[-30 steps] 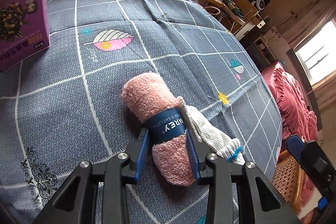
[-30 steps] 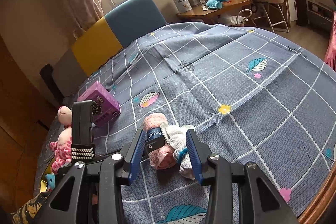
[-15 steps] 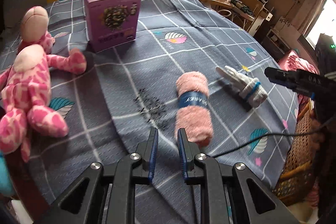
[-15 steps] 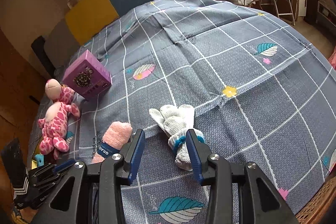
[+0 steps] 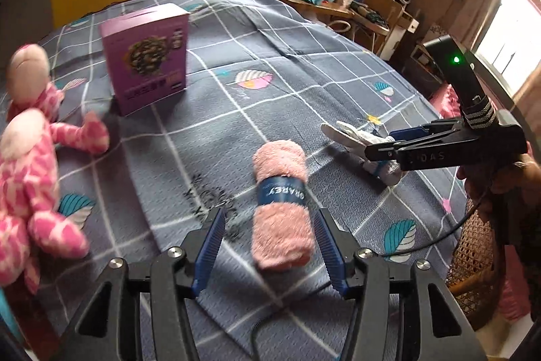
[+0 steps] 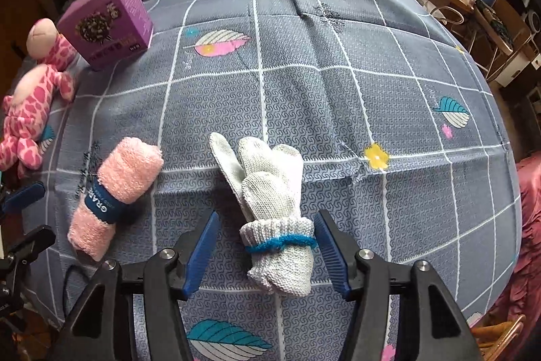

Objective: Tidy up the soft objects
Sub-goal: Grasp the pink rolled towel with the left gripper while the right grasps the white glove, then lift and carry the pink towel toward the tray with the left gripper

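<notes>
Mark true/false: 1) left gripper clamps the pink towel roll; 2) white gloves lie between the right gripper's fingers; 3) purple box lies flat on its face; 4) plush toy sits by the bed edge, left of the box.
1) False: the left gripper has just been opening; the pink towel roll lies between open jaws.
2) True: the white gloves are there; the right gripper, just opening, isn't pressing them.
3) False: the purple box stands upright.
4) True: the plush toy.

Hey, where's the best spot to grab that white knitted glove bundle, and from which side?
Probably the cuff end of the glove bundle, near its blue band, coming from above: there it is rolled thick and tied together, while the finger end fans out flat. The right gripper, whose jaws have just been opening, already straddles that end without pressing.
</notes>
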Demonstrator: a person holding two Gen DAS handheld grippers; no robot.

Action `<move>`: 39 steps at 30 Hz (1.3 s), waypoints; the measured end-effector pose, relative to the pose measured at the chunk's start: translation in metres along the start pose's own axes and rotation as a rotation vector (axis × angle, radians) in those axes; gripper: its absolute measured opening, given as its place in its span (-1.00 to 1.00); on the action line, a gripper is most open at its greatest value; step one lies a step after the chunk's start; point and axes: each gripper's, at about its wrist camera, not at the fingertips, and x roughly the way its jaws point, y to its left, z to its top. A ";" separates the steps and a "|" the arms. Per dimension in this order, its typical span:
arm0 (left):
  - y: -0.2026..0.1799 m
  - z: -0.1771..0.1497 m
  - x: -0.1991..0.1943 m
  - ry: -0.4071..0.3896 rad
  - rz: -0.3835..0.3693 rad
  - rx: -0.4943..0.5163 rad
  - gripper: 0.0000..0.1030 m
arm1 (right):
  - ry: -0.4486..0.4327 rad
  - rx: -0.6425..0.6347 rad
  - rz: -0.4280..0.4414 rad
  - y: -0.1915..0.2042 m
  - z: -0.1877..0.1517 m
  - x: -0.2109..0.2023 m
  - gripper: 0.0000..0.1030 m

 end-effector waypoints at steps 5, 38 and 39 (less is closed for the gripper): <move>-0.010 0.008 0.033 0.063 0.015 0.036 0.09 | 0.126 -0.008 -0.017 -0.003 -0.003 0.027 -0.09; 0.045 -0.060 -0.083 -0.158 0.301 -0.225 -0.35 | 0.000 0.052 0.056 0.018 -0.010 0.037 -0.19; 0.045 -0.063 -0.086 -0.162 0.306 -0.226 -0.35 | -0.002 0.044 0.049 0.020 -0.010 0.037 -0.19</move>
